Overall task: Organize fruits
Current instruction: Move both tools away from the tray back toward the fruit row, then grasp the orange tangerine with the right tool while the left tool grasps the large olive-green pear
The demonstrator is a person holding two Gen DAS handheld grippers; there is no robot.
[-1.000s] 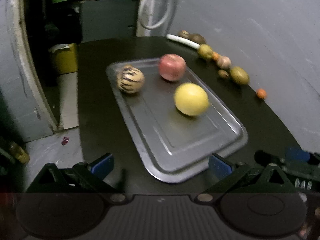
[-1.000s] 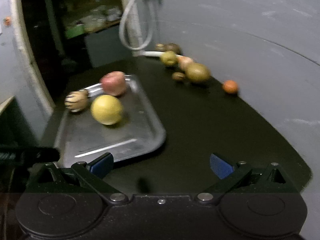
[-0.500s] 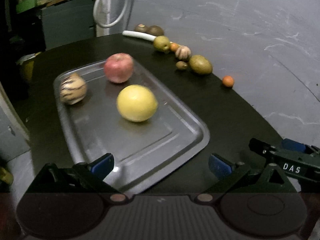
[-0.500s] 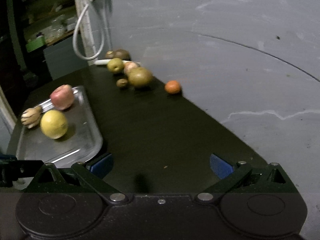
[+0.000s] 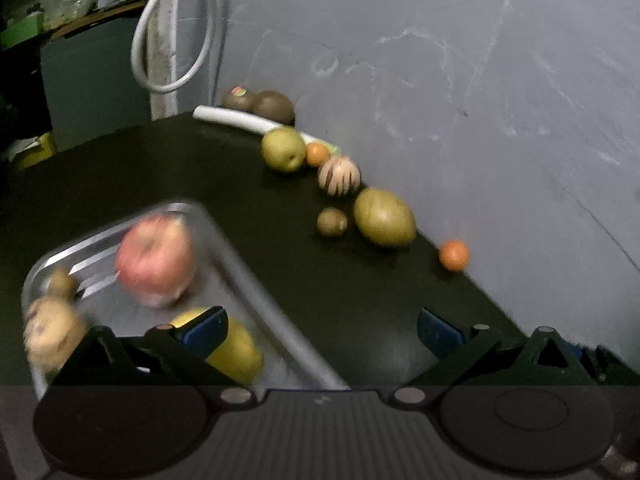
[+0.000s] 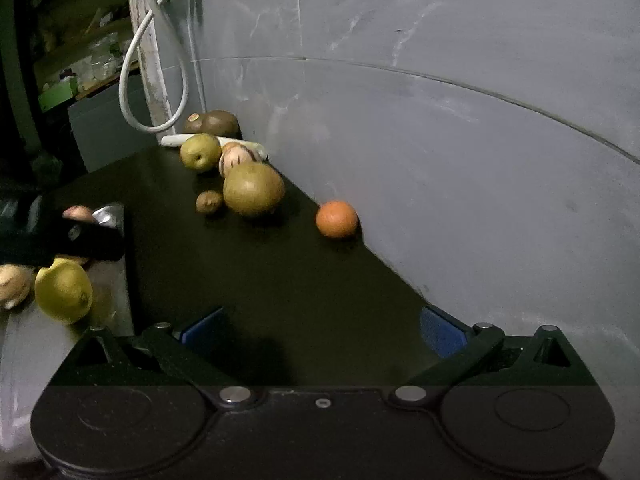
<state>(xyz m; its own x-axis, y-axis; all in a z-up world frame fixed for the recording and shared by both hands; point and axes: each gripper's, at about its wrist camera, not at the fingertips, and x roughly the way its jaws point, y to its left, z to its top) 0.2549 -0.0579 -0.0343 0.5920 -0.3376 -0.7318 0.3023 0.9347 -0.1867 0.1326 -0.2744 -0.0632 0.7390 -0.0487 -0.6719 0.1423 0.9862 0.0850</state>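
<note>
Both grippers gape with nothing between their jaws, and the small round orange fruit [image 6: 336, 218] lying against the grey wall sits straight ahead of the right gripper [image 6: 322, 330], nearer than the left gripper [image 5: 320, 330] beside the 3-fruit steel tray [image 5: 256, 292].

- Left wrist view swung rightward: metal tray [image 5: 256, 292] slid from frame centre to lower left, now blurred, with the yellow fruit [image 5: 236, 354] partly behind the left finger.
- Row of fruit along the wall drawn from upper right toward centre, larger.
- Right wrist view likewise: tray [image 6: 116, 280] pushed to left edge, small orange [image 6: 336, 219] now near centre.
</note>
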